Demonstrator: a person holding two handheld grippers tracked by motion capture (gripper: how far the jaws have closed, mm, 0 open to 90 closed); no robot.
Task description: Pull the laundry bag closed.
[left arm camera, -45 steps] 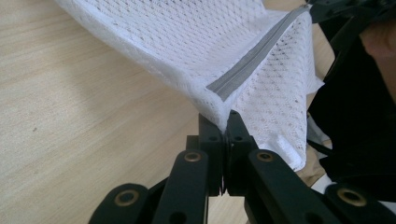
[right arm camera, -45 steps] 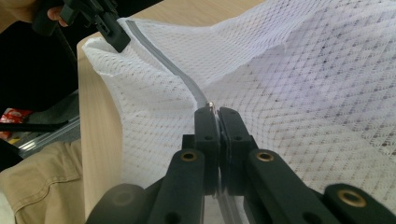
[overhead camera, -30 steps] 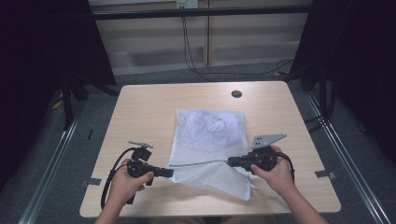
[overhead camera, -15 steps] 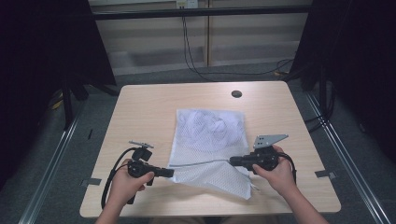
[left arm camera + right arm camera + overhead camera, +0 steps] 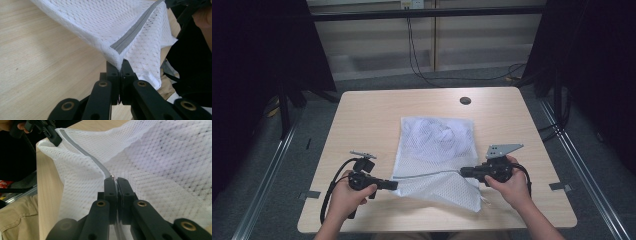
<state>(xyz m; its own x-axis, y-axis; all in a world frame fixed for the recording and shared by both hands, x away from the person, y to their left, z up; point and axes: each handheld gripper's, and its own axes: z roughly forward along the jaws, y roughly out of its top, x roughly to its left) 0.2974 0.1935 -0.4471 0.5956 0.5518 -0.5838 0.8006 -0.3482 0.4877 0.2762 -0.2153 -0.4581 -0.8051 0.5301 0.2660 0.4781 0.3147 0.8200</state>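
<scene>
A white mesh bag point(image 5: 437, 140) lies on the wooden table point(image 5: 362, 125), with white cloth bunched inside its far half. Its grey zipper point(image 5: 427, 175) runs taut along the raised near edge between my two grippers. My left gripper point(image 5: 394, 185) is shut on the bag's corner at the zipper's end, and the left gripper view has the jaws point(image 5: 121, 67) pinching mesh beside the zipper point(image 5: 135, 30). At the other end my right gripper point(image 5: 463, 172) is shut on the zipper; in its own view the jaws point(image 5: 113, 181) clamp the small metal pull. The left gripper point(image 5: 53, 136) appears far off there.
A round black grommet point(image 5: 465, 100) sits in the table near its far edge. Bare wood stretches left of the bag and along the far side. The table's near edge runs just under both hands. Cables and metal rails lie on the floor around the table.
My right gripper has edged slightly to the right with the zipper pull. The left gripper holds its place on the corner.
</scene>
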